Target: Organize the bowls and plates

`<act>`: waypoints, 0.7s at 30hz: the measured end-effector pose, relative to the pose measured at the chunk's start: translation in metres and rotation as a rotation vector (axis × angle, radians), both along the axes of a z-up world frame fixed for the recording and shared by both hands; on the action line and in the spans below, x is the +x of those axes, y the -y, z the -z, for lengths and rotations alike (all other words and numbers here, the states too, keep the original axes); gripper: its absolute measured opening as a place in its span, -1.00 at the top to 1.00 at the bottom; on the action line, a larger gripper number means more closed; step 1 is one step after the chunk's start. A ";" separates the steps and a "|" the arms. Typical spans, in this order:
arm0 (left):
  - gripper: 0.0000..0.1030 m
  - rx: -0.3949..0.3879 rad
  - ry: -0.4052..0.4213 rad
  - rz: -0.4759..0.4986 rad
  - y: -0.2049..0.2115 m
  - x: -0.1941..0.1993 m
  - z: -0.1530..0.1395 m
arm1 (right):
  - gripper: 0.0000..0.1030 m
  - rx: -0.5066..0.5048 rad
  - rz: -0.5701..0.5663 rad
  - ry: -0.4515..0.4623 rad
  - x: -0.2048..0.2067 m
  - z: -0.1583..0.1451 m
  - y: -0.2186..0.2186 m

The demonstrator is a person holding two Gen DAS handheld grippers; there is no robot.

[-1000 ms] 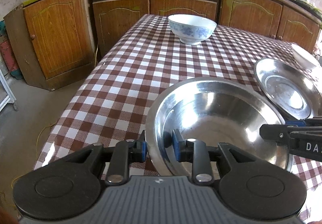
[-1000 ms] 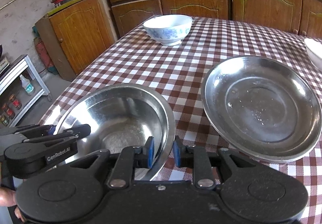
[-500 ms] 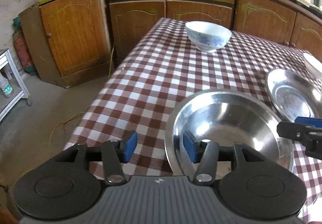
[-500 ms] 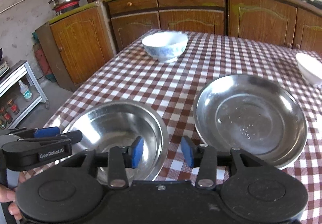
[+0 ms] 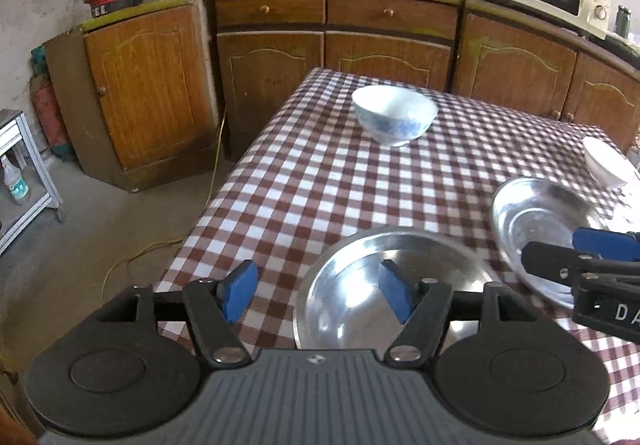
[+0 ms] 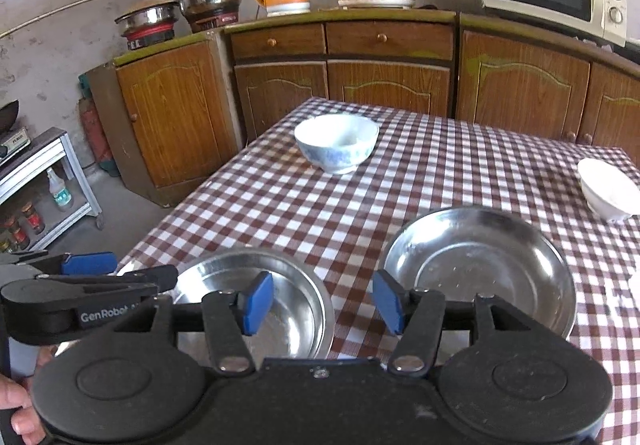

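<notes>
You had open checked worktop (image 6: 460, 173) between the near steel bowl (image 6: 296, 309) and the blue-patterned bowl (image 6: 337, 143) further back. The steel plate (image 6: 476, 265) lay just beside the steel bowl, narrowing that gap. A white bowl (image 6: 608, 189) blocked the right edge, and cabinets (image 6: 384, 85) closed the far side.

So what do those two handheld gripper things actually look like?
Both are matte black plastic. The left gripper and right gripper each have two linked arms tipped with blue pads, round discs either side, and a ribbed grey or black body. White "GenRobot" lettering marks the left one's side.
</notes>
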State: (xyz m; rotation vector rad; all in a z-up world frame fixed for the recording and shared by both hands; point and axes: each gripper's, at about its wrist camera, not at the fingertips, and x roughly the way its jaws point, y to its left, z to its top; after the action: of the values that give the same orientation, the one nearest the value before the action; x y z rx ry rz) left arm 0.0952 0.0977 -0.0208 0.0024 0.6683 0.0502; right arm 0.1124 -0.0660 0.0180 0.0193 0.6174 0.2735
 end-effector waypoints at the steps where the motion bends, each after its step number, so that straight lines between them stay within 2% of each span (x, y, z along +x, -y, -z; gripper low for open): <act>1: -0.35 -0.005 -0.001 0.003 0.002 0.000 -0.002 | -0.32 0.002 0.000 0.003 -0.001 -0.003 0.001; 21: -0.43 -0.008 0.022 0.068 0.044 -0.001 -0.032 | -0.40 -0.006 0.012 0.053 -0.010 -0.037 0.028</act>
State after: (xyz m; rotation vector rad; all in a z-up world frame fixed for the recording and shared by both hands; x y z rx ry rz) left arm 0.0941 0.0537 0.0108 0.0171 0.6460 -0.0181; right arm 0.1023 -0.0935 0.0545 0.0099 0.5652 0.2602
